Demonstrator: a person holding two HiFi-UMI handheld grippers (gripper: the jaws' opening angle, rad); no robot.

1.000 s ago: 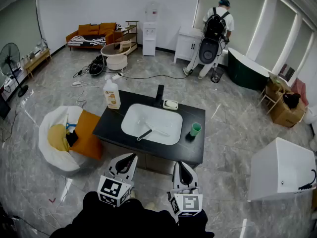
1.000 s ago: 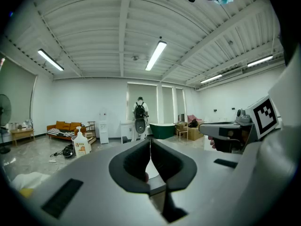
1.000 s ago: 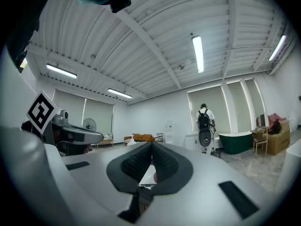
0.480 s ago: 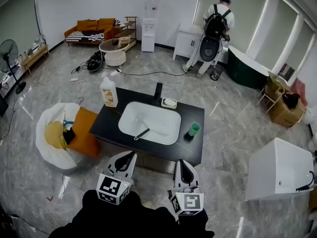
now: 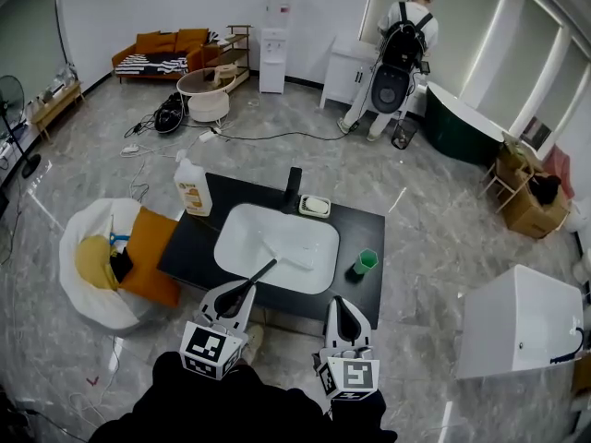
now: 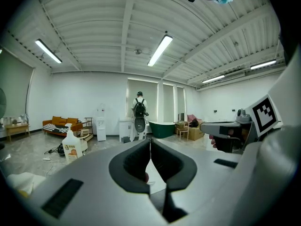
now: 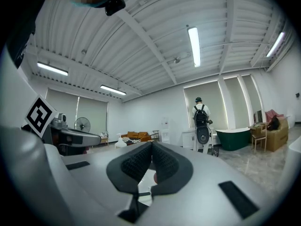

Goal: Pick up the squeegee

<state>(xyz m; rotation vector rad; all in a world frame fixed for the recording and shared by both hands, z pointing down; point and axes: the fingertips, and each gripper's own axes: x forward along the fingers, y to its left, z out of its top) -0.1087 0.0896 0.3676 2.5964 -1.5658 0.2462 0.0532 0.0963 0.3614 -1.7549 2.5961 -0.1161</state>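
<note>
The squeegee [image 5: 263, 271] lies in the white sink [image 5: 305, 231], its black handle pointing to the near left rim and its pale blade toward the basin's middle. My left gripper [image 5: 236, 295] hovers at the near edge of the black counter [image 5: 189, 247], its tip just short of the handle's end; its jaws are shut with nothing in them. Right of it, also at the counter's near edge, my right gripper [image 5: 339, 306] is shut and holds nothing. The left gripper view shows my left gripper [image 6: 150, 142] with pads together. The right gripper view shows my right gripper [image 7: 151, 148] the same way.
On the counter stand a soap bottle [image 5: 192, 190], a black faucet [image 5: 294, 183], a soap dish [image 5: 315, 206] and a green cup [image 5: 366, 262]. A white and orange beanbag [image 5: 102, 261] sits left, a white box [image 5: 517, 326] right. A person with a backpack [image 5: 402, 44] stands far back.
Both grippers and the view have moved forward toward the counter. The left gripper's tip, earlier well short of the counter, now reaches its near edge by the squeegee handle.
</note>
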